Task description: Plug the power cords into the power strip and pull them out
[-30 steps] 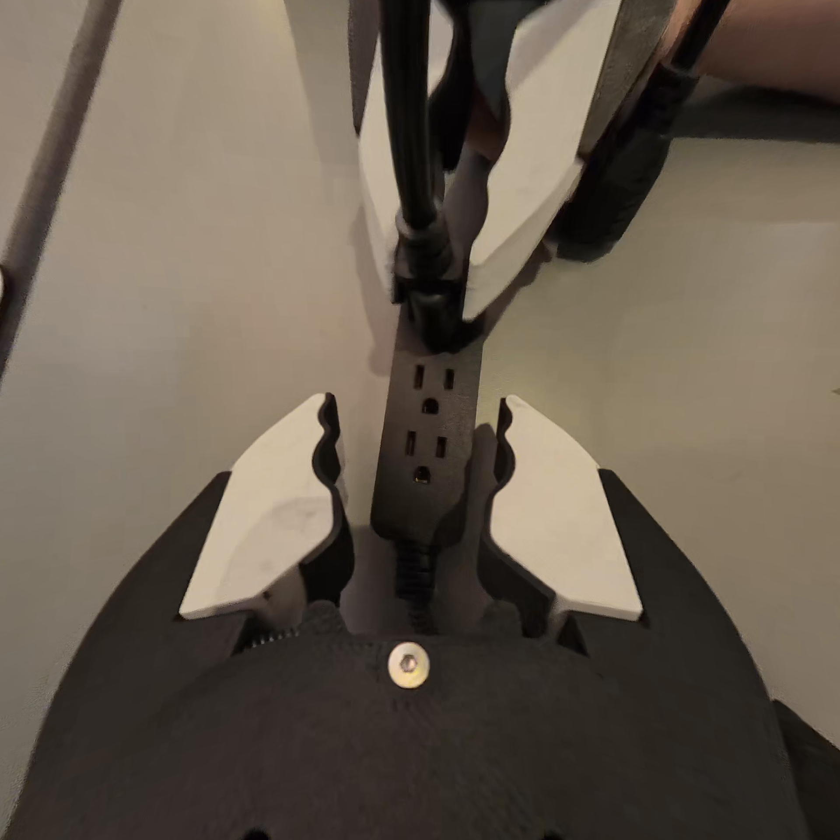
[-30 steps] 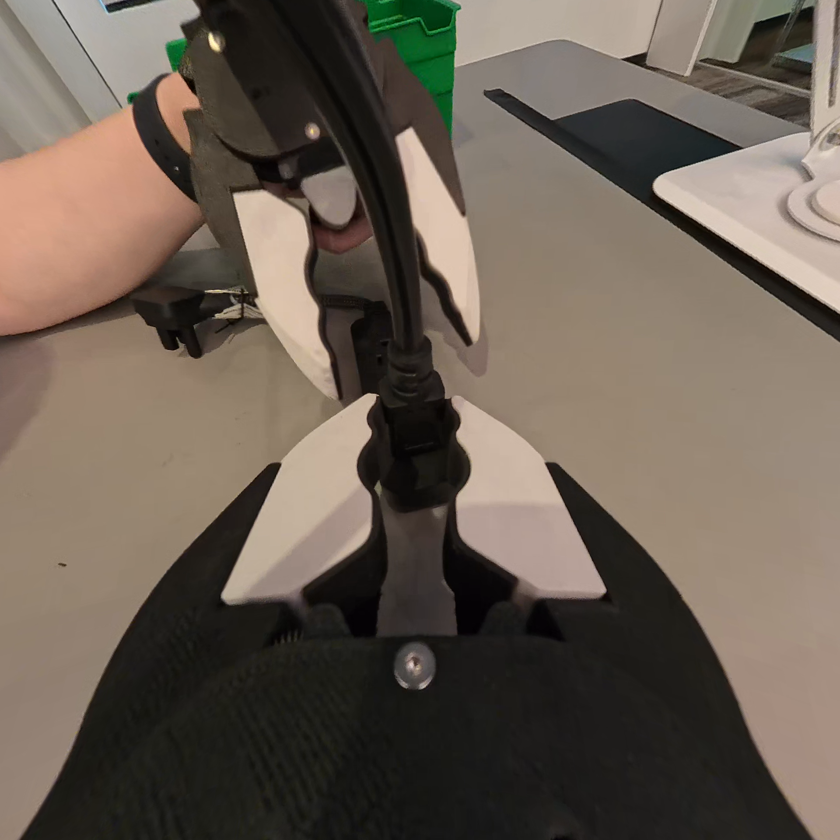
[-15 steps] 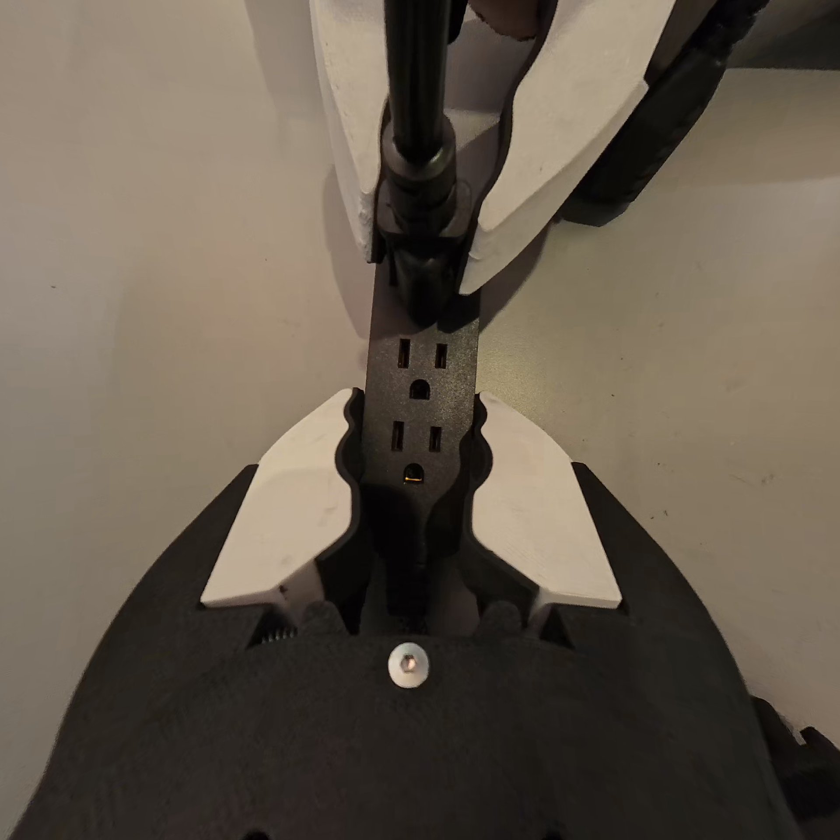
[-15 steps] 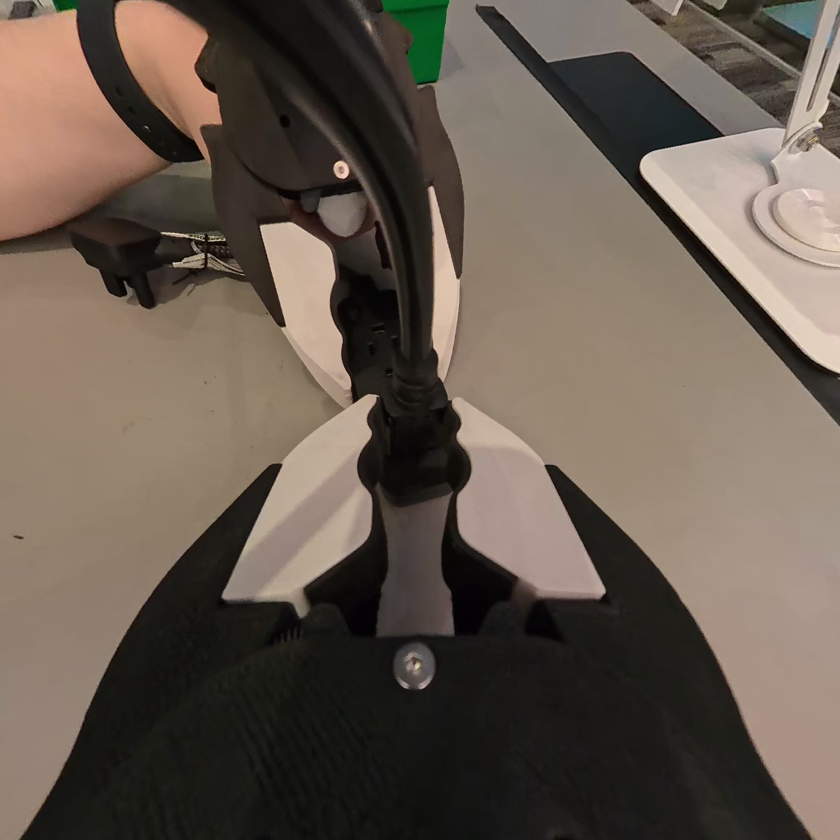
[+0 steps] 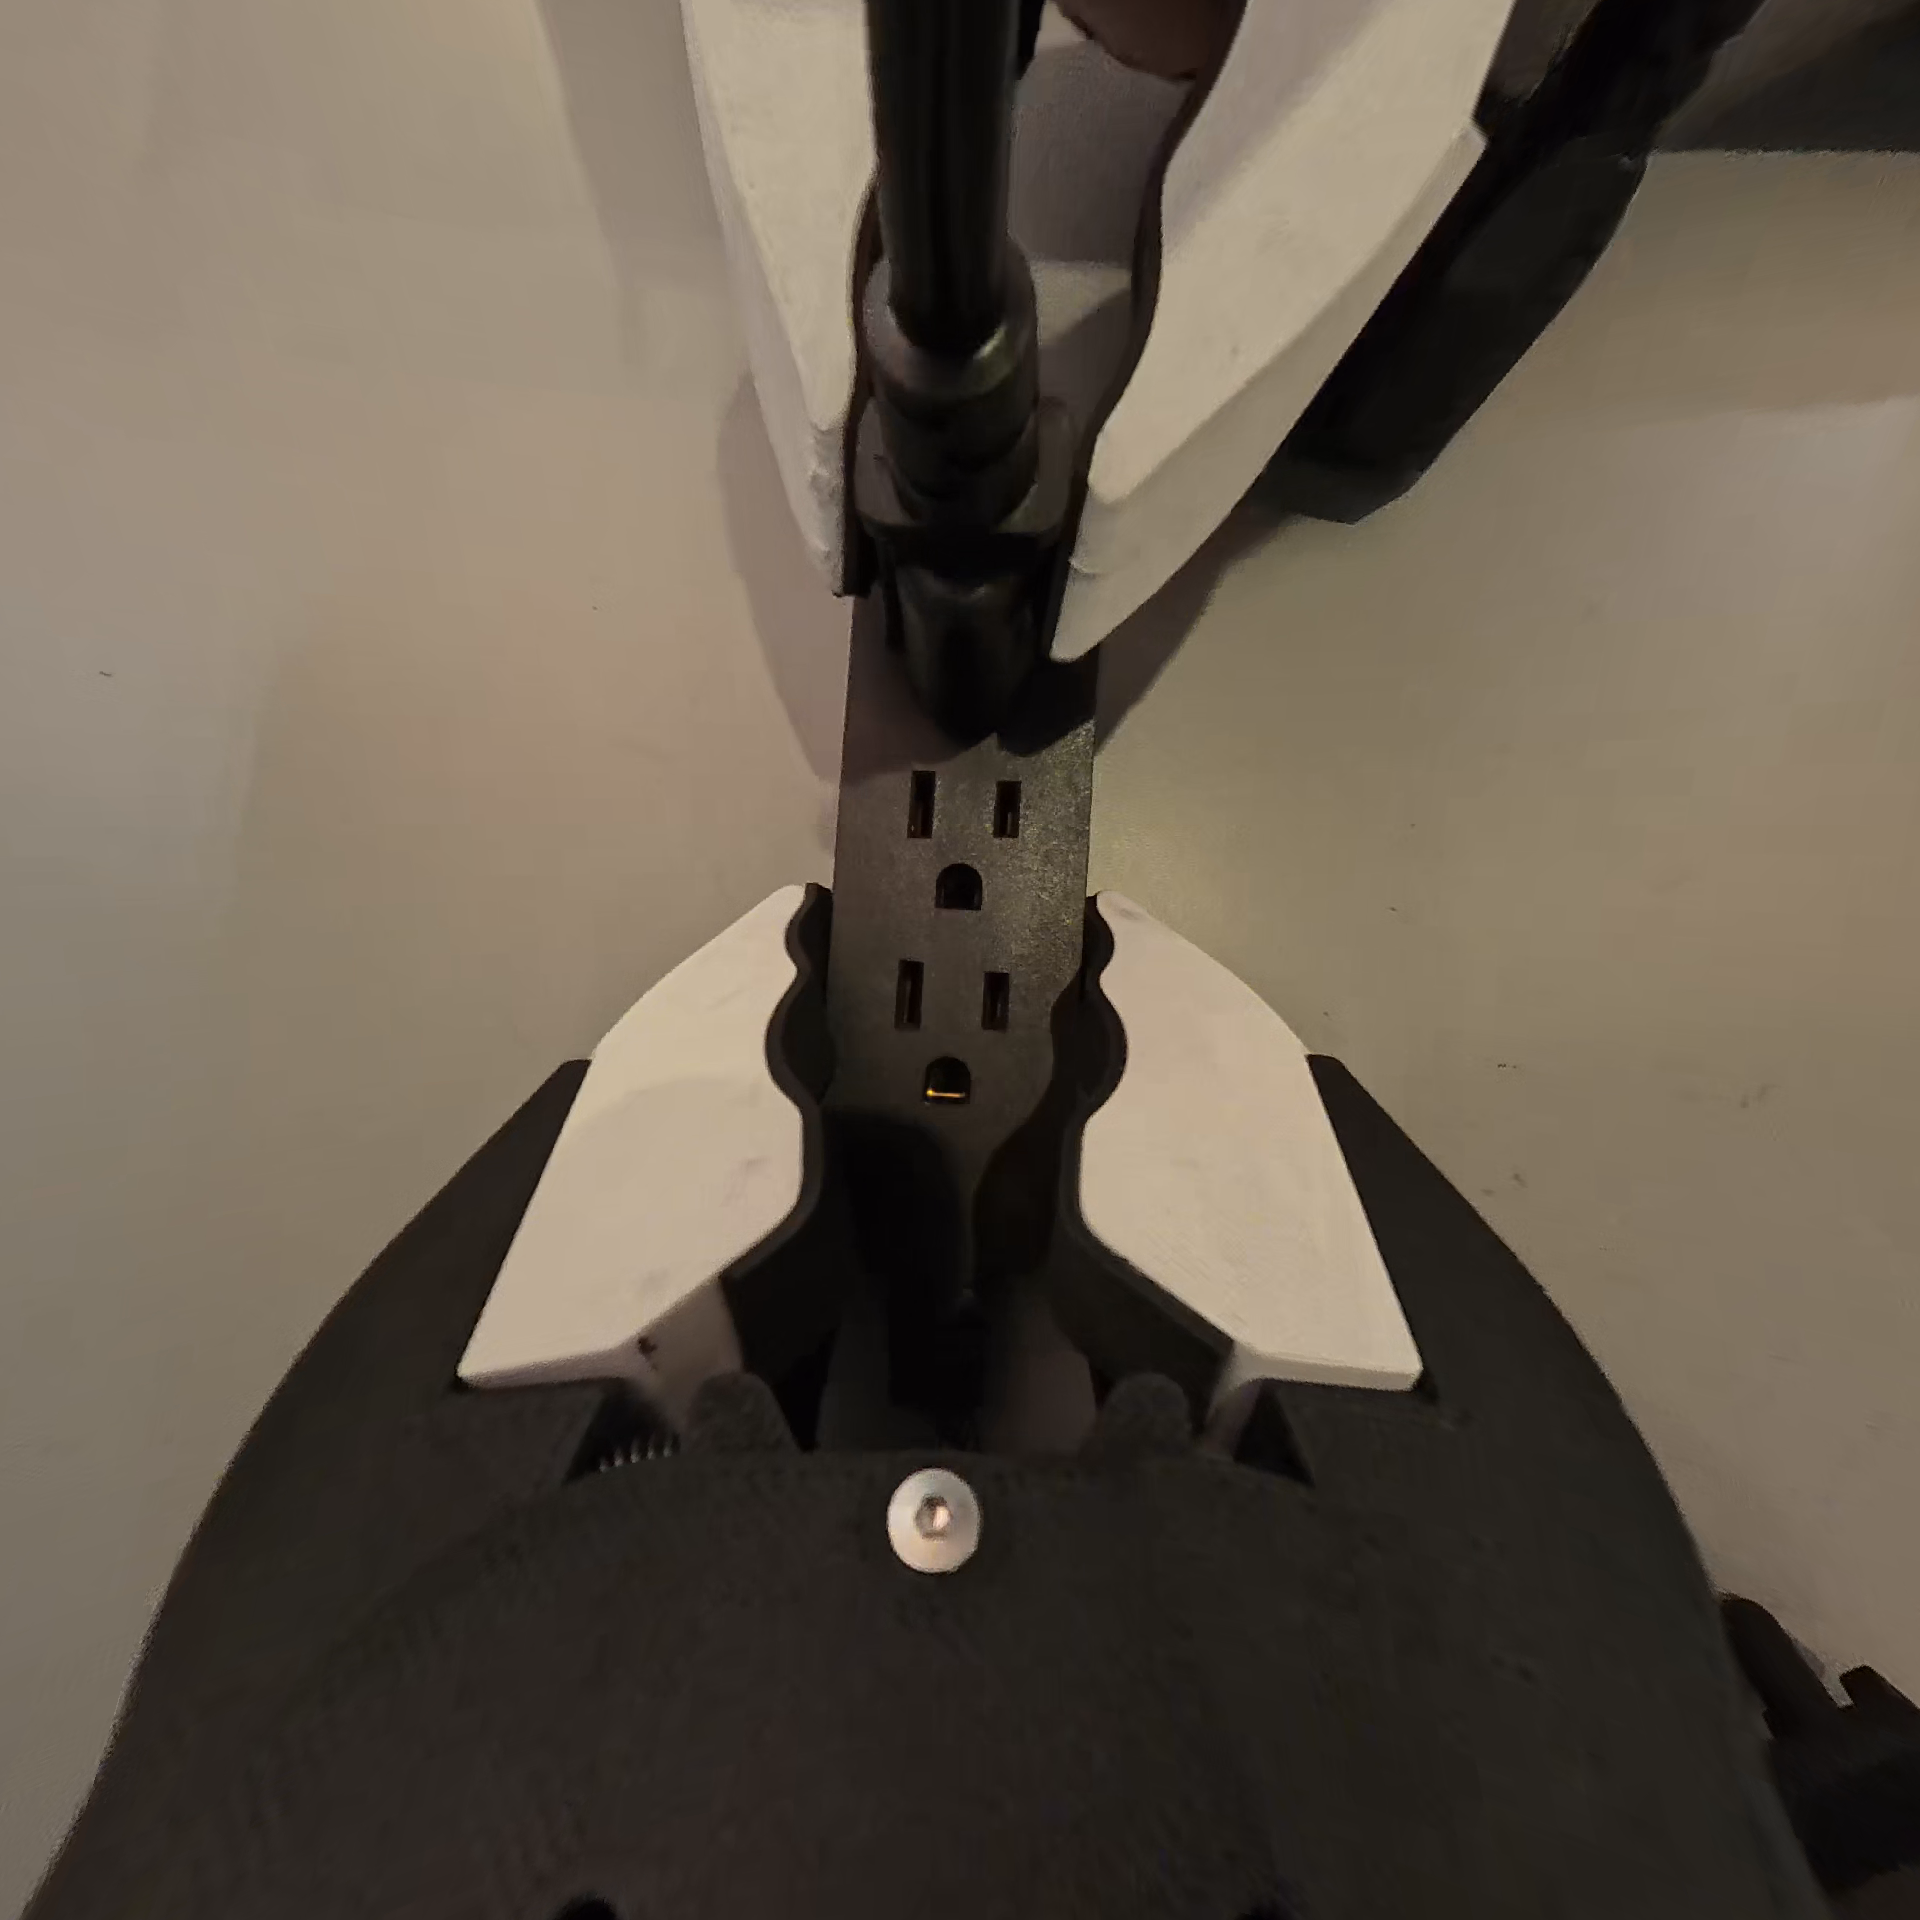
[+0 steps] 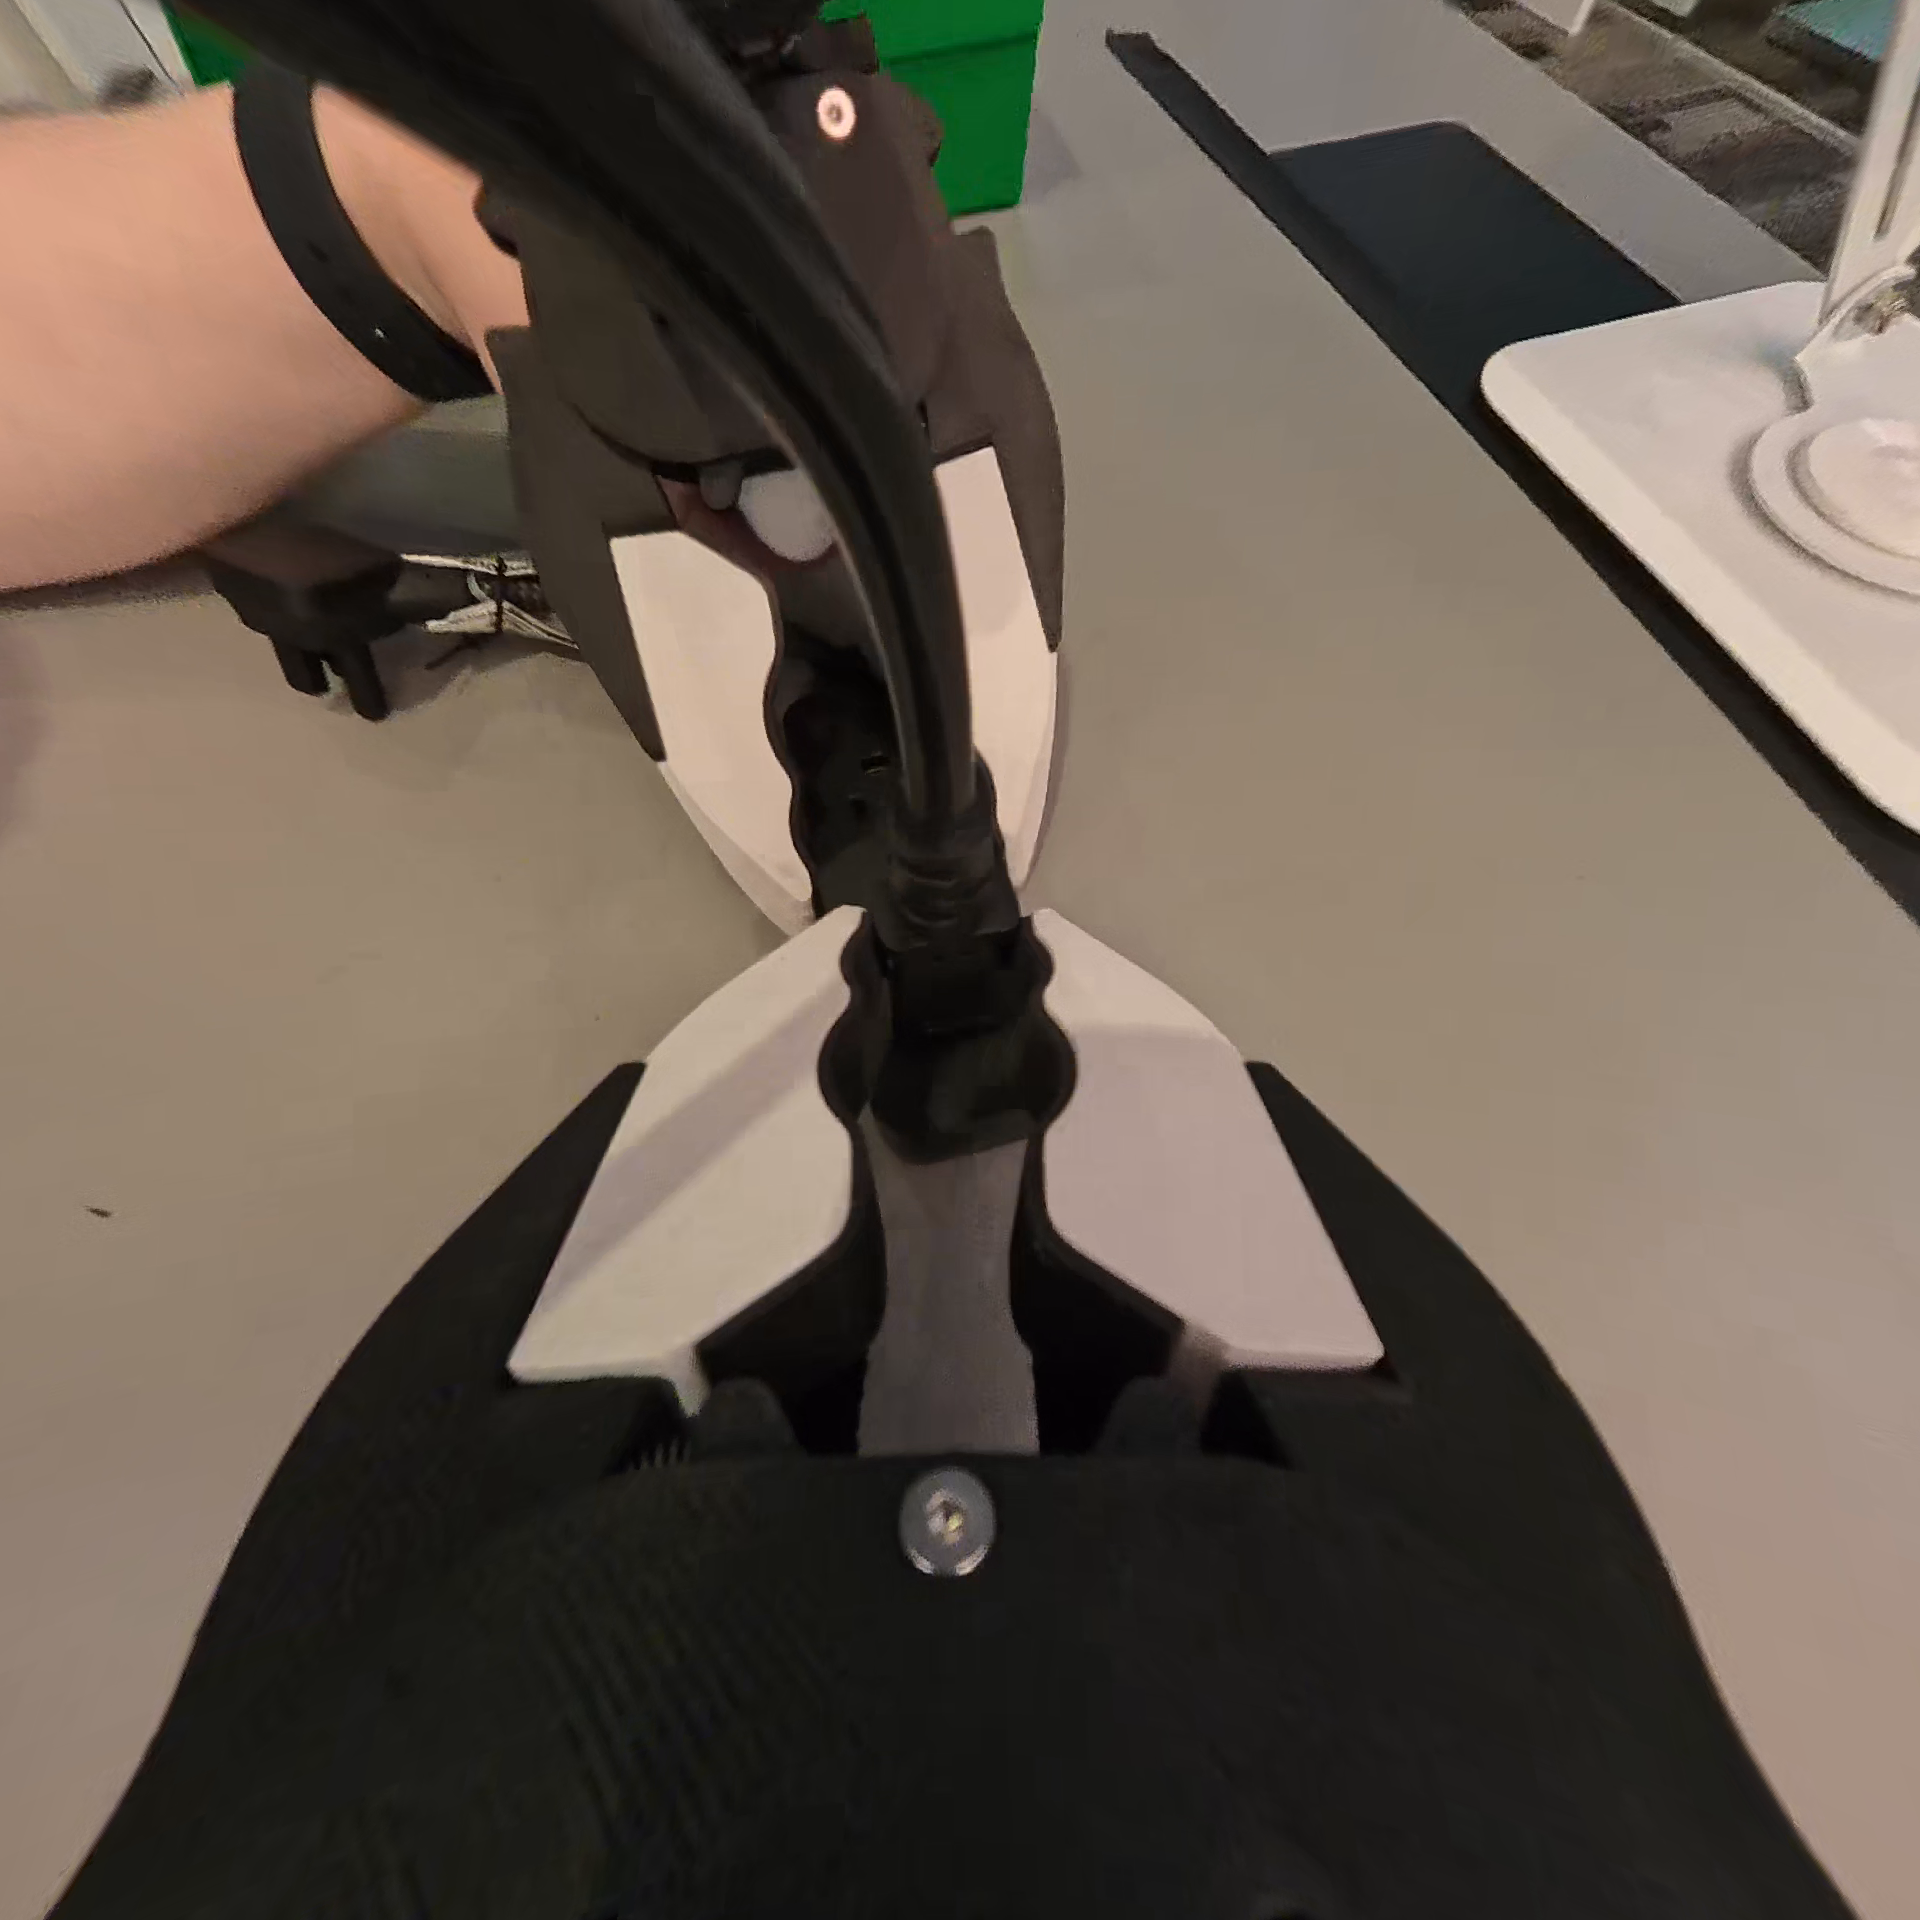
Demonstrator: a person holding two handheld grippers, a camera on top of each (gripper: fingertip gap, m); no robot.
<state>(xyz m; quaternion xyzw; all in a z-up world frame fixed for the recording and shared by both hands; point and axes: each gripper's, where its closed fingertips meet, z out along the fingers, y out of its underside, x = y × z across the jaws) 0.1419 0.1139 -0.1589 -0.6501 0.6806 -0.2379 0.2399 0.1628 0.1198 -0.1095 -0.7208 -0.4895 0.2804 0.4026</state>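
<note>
A black power strip (image 5: 961, 862) lies on the pale table, two of its sockets bare. My left gripper (image 5: 951, 914) is shut on the strip's near end, its white fingers (image 5: 665, 1153) pressing both sides. A black plug (image 5: 961, 613) with a thick black cord (image 5: 940, 156) sits at the strip's far socket. My right gripper (image 6: 951, 920) is shut on that plug (image 6: 951, 1049); it shows opposite in the left wrist view (image 5: 961, 592). The cord (image 6: 790, 343) arches up and away. The left gripper shows beyond in the right wrist view (image 6: 914, 821).
A person's forearm with a black wristband (image 6: 312, 239) holds the left gripper. A loose black plug (image 6: 312, 613) lies on the table behind it. A green bin (image 6: 956, 94) stands at the back. A white stand base (image 6: 1714, 499) and a black mat (image 6: 1455, 229) lie at the right. My hands' fingertips stand some 5 cm from each other.
My left gripper has closed on the near end of the power strip, having stood open around it. The right gripper with the plug has come closer along the strip and is held more upright.
</note>
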